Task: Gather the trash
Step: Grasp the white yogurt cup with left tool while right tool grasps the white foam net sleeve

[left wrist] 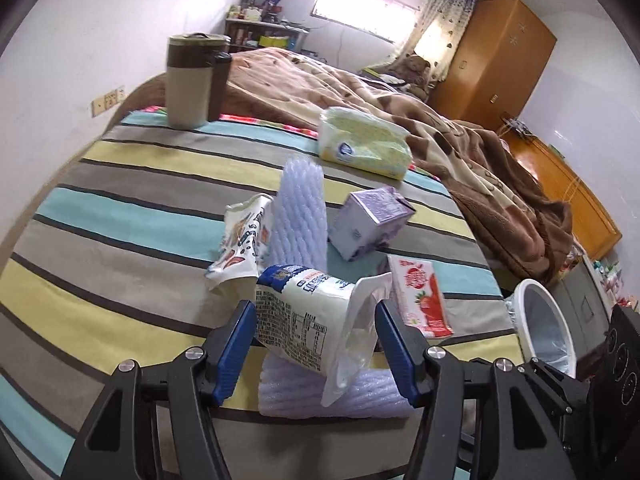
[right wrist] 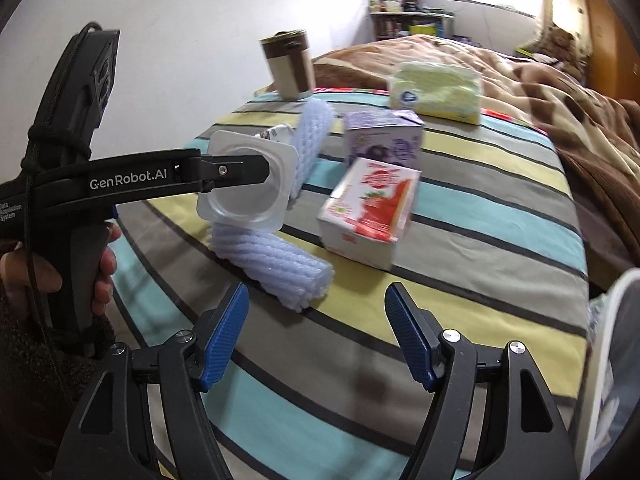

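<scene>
My left gripper [left wrist: 316, 312] is shut on a clear plastic yogurt cup [left wrist: 292, 320] with a printed label, held just above the striped bedspread [left wrist: 120, 200]. The right wrist view shows that gripper [right wrist: 266, 168] from the side, gripping the cup [right wrist: 244, 208] near its square rim. My right gripper [right wrist: 315, 292] is open with nothing between its pads, just short of a white foam net sleeve [right wrist: 276, 264]. A second foam sleeve [left wrist: 300, 208] leans upright. A purple carton [left wrist: 368, 220], a strawberry carton [left wrist: 420, 296] and a crumpled snack wrapper [left wrist: 240, 248] lie nearby.
A white bin with a liner [left wrist: 548, 328] stands beside the bed on the right. A tissue pack [left wrist: 364, 144] and a brown-and-beige flask [left wrist: 192, 80] sit farther back. A brown blanket [left wrist: 480, 160] covers the rest of the bed. A hand [right wrist: 104, 264] holds the left gripper's handle.
</scene>
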`<state>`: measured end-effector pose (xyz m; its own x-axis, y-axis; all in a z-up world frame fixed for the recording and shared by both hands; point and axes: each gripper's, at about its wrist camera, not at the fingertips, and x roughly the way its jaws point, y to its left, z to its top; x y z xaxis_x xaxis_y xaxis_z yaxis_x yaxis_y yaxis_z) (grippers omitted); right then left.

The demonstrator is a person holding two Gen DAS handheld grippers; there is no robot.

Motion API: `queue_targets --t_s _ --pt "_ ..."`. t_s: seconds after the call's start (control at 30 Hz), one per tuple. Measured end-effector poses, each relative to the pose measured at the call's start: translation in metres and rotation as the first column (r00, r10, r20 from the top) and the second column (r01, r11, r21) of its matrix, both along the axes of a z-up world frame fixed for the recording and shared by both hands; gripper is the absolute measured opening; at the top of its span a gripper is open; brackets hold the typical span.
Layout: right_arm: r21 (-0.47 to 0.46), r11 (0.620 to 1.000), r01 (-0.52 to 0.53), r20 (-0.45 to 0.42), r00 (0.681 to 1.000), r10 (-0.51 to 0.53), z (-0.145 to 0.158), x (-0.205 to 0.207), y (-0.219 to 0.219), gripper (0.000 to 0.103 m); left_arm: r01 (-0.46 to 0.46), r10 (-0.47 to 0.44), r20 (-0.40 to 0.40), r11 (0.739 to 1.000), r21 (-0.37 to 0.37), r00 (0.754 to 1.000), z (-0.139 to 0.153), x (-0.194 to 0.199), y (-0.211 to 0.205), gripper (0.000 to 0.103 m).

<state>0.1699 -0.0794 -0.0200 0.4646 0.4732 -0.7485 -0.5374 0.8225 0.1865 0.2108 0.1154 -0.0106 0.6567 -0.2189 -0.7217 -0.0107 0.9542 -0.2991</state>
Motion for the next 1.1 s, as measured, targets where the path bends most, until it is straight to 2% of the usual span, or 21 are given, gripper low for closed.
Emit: queue_targets --t_s 0.13,0.2,0.33,0.43,0.53,0.8,0.97,1.1 --pt "-0.028 0.999 -0.022 0.053 0.998 0.024 0.001 -0.002 0.011 0.072 -0.034 0.034 -0.014 0.999 -0.009 0.999 -0.003 -0.005 0.015 0.061" --pt "-0.011 0.999 -0.041 0.047 0.998 0.041 0.002 -0.001 0.013 0.072 -0.049 0.049 -0.017 0.999 -0.009 0.999 -0.005 -0.008 0.020 0.061" --pt "-0.007 0.996 -0.091 0.051 0.994 0.092 0.003 -0.004 0.022 0.072 -0.066 0.065 -0.017 0.996 -0.058 0.998 -0.007 -0.017 0.035 0.061" --pt "-0.017 0.994 -0.111 0.063 0.992 0.112 0.003 -0.006 0.028 0.072 -0.085 0.085 -0.016 0.996 -0.024 0.996 -0.006 -0.021 0.043 0.061" --pt "-0.019 0.994 -0.111 0.067 0.991 0.112 0.003 -0.005 0.031 0.072 -0.122 0.121 -0.022 0.991 -0.054 0.992 -0.008 -0.025 0.057 0.061" --pt "-0.014 0.990 -0.138 0.083 0.987 0.139 0.006 -0.006 0.041 0.072 -0.207 0.206 -0.015 0.978 -0.037 0.978 -0.006 -0.035 0.084 0.064" --pt "-0.065 0.982 -0.180 0.137 0.973 0.188 0.005 -0.009 0.053 0.072 -0.214 0.213 -0.022 0.976 -0.044 0.977 -0.004 -0.038 0.089 0.064" --pt "-0.161 0.963 -0.218 0.173 0.954 0.245 0.000 -0.009 0.070 0.072 -0.198 0.198 -0.015 0.978 -0.059 0.980 -0.002 -0.041 0.087 0.064"
